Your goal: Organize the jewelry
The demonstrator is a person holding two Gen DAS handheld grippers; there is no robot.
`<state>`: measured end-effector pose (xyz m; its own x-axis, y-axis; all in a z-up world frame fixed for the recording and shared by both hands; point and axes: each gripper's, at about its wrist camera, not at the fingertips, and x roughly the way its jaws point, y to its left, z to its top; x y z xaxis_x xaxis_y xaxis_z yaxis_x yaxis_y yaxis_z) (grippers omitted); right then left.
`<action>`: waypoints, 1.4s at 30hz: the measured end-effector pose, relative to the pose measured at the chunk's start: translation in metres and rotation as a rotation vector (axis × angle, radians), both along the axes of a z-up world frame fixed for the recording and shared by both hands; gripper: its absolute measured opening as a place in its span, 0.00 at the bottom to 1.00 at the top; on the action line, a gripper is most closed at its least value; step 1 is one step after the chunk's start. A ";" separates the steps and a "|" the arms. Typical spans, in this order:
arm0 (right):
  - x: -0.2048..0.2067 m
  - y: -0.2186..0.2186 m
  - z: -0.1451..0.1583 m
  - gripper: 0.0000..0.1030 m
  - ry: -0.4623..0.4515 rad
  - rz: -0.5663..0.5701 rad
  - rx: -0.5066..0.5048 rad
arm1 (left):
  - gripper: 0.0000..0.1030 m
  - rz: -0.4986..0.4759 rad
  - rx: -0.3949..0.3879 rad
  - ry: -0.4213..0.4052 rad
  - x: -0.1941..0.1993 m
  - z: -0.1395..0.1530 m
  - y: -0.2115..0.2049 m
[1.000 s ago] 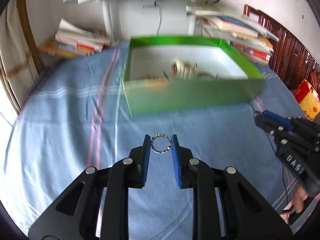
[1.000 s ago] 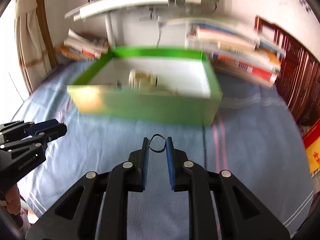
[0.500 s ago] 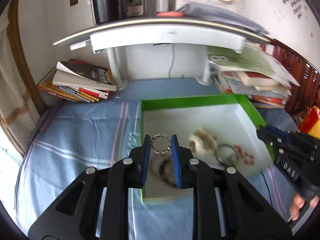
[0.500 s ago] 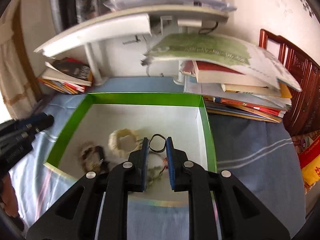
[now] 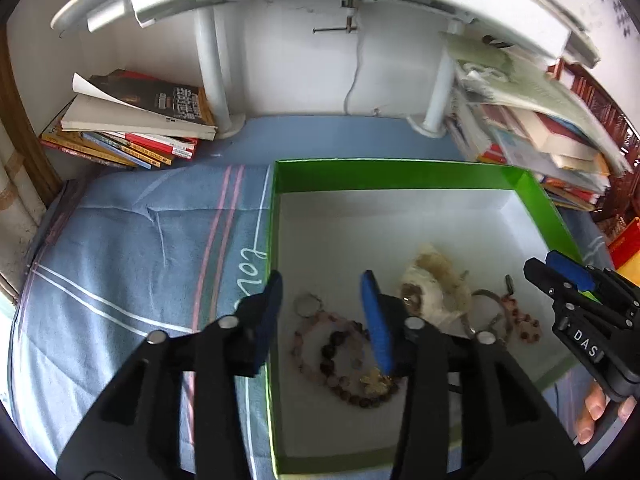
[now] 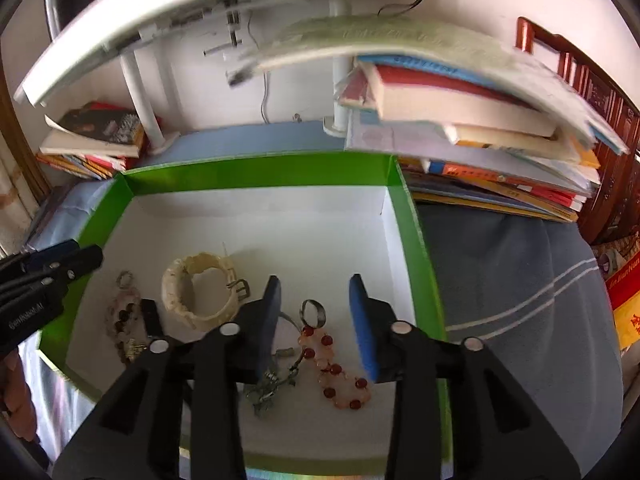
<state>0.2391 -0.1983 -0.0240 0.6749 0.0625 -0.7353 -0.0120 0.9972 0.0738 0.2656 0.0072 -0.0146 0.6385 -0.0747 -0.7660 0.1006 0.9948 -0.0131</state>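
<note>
A green box (image 5: 400,170) with a white floor lies on the blue cloth. My left gripper (image 5: 322,284) hangs over its left part, jaws opening with nothing pressed between them. A small silvery ring (image 5: 307,305) lies on the floor just below, beside bead bracelets (image 5: 344,360) and a cream bangle (image 5: 434,284). My right gripper (image 6: 315,286) hovers over the box (image 6: 260,172) near its right wall, jaws also opening and bare. A dark ring (image 6: 313,312) rests under it, above a red bead bracelet (image 6: 340,364). The cream bangle (image 6: 200,292) sits to the left.
Book stacks stand at the back left (image 5: 132,120) and back right (image 5: 540,132), under a white shelf on posts (image 5: 212,72). Striped blue cloth (image 5: 140,248) stretches left of the box. A person's fingers (image 5: 592,412) show under the right gripper (image 5: 560,280).
Both grippers travelled from in front of the box to above its inside. Each was shut on a ring; both jaws have spread and the rings now lie on the box floor.
</note>
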 end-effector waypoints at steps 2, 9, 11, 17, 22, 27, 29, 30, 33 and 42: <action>-0.018 0.000 0.012 0.49 -0.039 -0.005 -0.007 | 0.56 0.004 0.026 -0.036 -0.011 0.008 -0.003; -0.107 -0.005 0.047 0.90 -0.226 -0.020 0.004 | 0.78 0.037 0.088 -0.193 -0.093 0.035 -0.005; -0.130 -0.010 0.049 0.94 -0.241 -0.033 0.034 | 0.83 0.023 0.096 -0.232 -0.119 0.038 -0.010; -0.190 -0.014 0.053 0.97 -0.359 -0.153 -0.047 | 0.94 0.041 0.114 -0.354 -0.195 0.044 -0.018; -0.214 -0.006 0.055 0.97 -0.406 -0.132 -0.106 | 0.96 0.029 0.131 -0.431 -0.231 0.048 -0.026; -0.219 0.000 0.058 0.97 -0.417 -0.120 -0.104 | 0.96 0.029 0.093 -0.435 -0.238 0.052 -0.023; -0.221 0.002 0.059 0.97 -0.419 -0.118 -0.110 | 0.96 0.037 0.089 -0.433 -0.239 0.053 -0.021; -0.221 0.003 0.059 0.97 -0.421 -0.115 -0.112 | 0.96 0.042 0.087 -0.432 -0.239 0.053 -0.020; -0.223 0.008 0.060 0.97 -0.424 -0.102 -0.119 | 0.96 0.045 0.071 -0.427 -0.240 0.054 -0.016; -0.226 0.014 0.060 0.97 -0.426 -0.084 -0.123 | 0.96 0.050 0.067 -0.426 -0.242 0.054 -0.015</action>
